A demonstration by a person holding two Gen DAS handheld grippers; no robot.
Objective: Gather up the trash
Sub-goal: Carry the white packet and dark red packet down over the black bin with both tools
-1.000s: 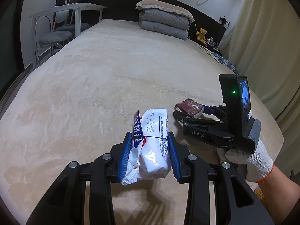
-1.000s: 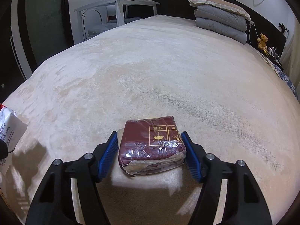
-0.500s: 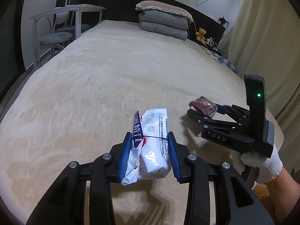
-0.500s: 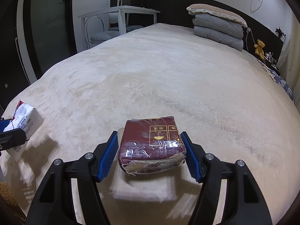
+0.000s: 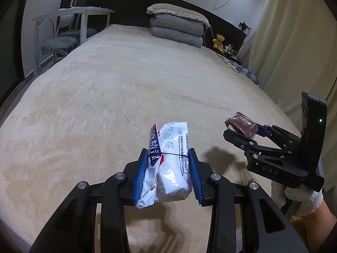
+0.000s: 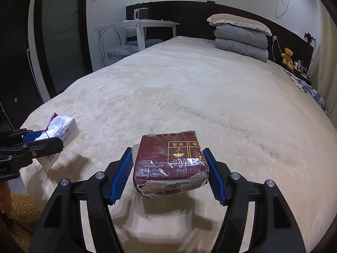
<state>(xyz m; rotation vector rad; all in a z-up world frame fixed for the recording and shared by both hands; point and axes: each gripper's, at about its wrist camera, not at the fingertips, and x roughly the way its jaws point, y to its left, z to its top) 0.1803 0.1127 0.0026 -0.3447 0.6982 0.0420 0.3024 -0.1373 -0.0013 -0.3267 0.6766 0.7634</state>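
My left gripper (image 5: 167,172) is shut on a crumpled white plastic bag with blue and red print (image 5: 171,158), held above the near end of the beige bed (image 5: 130,88). My right gripper (image 6: 168,172) is shut on a dark red packet wrapped in clear film (image 6: 170,160), lifted off the bed with its shadow below. In the left wrist view the right gripper (image 5: 238,130) shows at the right with the red packet (image 5: 242,123), carried by a white-gloved hand (image 5: 299,198). In the right wrist view the left gripper (image 6: 31,141) and the white bag (image 6: 61,130) appear at the left edge.
Folded grey quilts under a pillow (image 5: 179,27) lie at the head of the bed. A teddy bear (image 5: 219,41) sits on the far right ledge. A white table and chairs (image 5: 67,29) stand left of the bed, curtains (image 5: 290,48) on the right, a yellow-brown rug (image 6: 21,213) on the floor.
The right gripper with the red packet has risen and drawn back toward the bed's near right corner. The left gripper with the white bag has shifted back a little.
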